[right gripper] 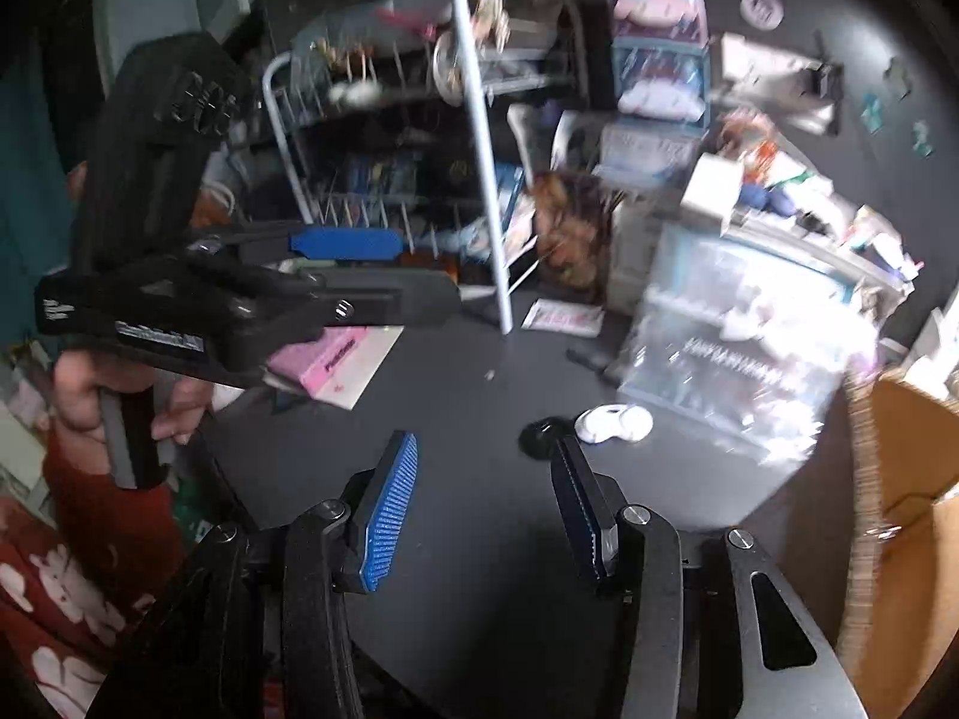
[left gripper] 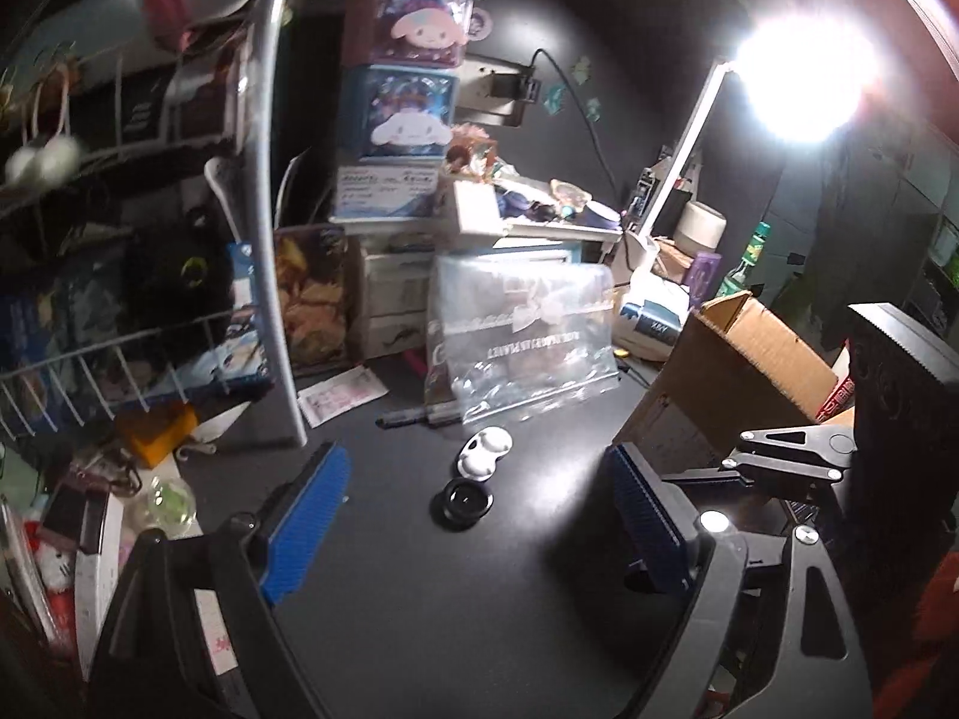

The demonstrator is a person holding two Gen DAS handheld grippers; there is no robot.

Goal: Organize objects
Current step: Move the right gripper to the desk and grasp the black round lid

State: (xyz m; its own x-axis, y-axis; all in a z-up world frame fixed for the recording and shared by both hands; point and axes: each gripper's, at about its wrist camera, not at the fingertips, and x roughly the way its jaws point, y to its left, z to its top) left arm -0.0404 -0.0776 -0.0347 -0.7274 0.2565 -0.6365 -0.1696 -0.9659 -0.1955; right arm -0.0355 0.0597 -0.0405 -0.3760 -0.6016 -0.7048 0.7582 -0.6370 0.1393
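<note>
A white contact-lens-style case (left gripper: 484, 453) and a small black round lid (left gripper: 463, 503) lie on the dark desk (left gripper: 419, 599). My left gripper (left gripper: 476, 509) is open and empty, its blue pads on either side of them, just short of them. The case (right gripper: 614, 423) and the black lid (right gripper: 539, 436) also show in the blurred right wrist view. My right gripper (right gripper: 485, 500) is open and empty, behind them. The left gripper (right gripper: 359, 263) shows there at the left, held by a hand.
A clear zip bag (left gripper: 521, 335) stands behind the case, with two pens (left gripper: 419, 416) in front of it. An open cardboard box (left gripper: 737, 383) is at the right. A white wire rack (left gripper: 180, 239) with clutter is at the left. A bright lamp (left gripper: 797, 78) glares above.
</note>
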